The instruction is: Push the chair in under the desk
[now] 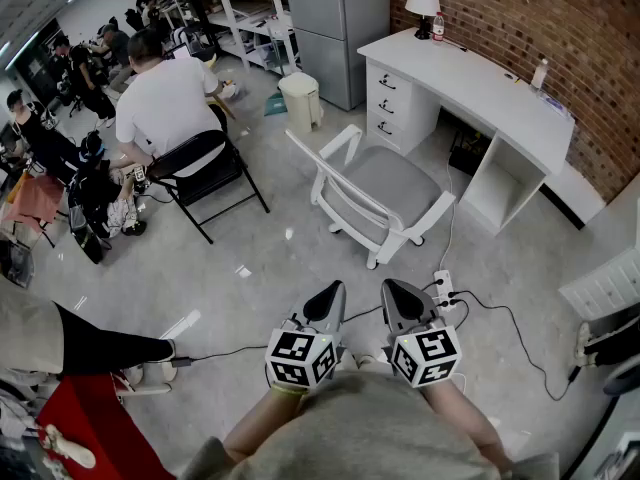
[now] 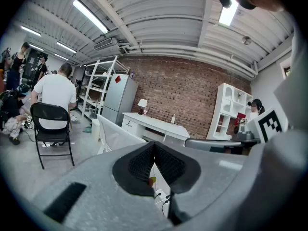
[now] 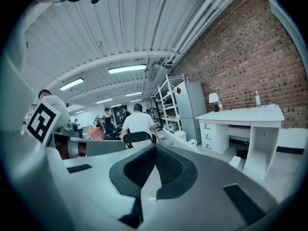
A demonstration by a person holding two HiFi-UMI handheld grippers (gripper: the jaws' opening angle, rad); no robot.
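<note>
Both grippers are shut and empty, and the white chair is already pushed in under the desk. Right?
No: the head view shows the white chair standing out on the floor, apart from the desk. The left gripper and right gripper are shut and empty.

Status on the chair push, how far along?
Done: nothing; the chair stands well clear of the desk. In hand: nothing; left gripper and right gripper are shut, empty, short of the chair. Left: reach it, push it under.
</note>
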